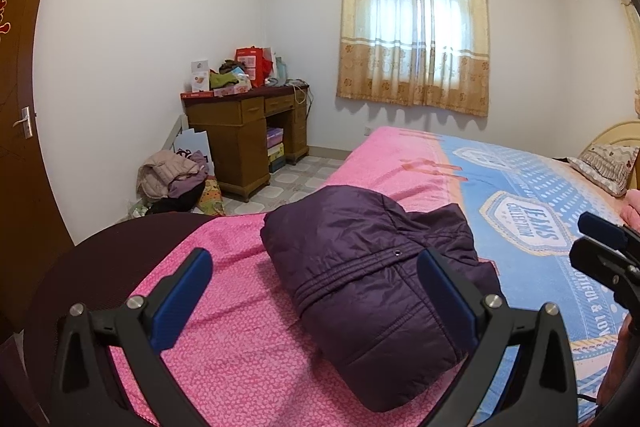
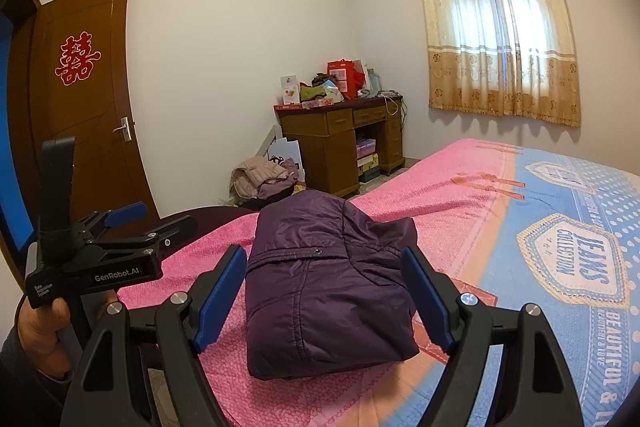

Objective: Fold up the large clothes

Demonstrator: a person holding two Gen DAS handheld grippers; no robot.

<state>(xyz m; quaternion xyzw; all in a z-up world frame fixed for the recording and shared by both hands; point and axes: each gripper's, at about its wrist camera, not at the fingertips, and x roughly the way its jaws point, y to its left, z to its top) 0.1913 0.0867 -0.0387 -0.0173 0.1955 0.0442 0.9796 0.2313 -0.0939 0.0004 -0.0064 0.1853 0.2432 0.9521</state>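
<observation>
Both of my grippers are spread wide and grasp nothing: the left gripper (image 1: 316, 291) and the right gripper (image 2: 324, 291) hover just above the purple padded jacket (image 1: 372, 279), which lies folded into a compact bundle on the pink end of the bedspread (image 1: 240, 331), near the bed's foot.

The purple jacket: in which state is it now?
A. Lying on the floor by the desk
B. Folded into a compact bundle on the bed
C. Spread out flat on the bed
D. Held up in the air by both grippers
B: the purple jacket lies as a folded bundle on the bed, and both the left gripper and the right gripper are open, gripping nothing.
</observation>
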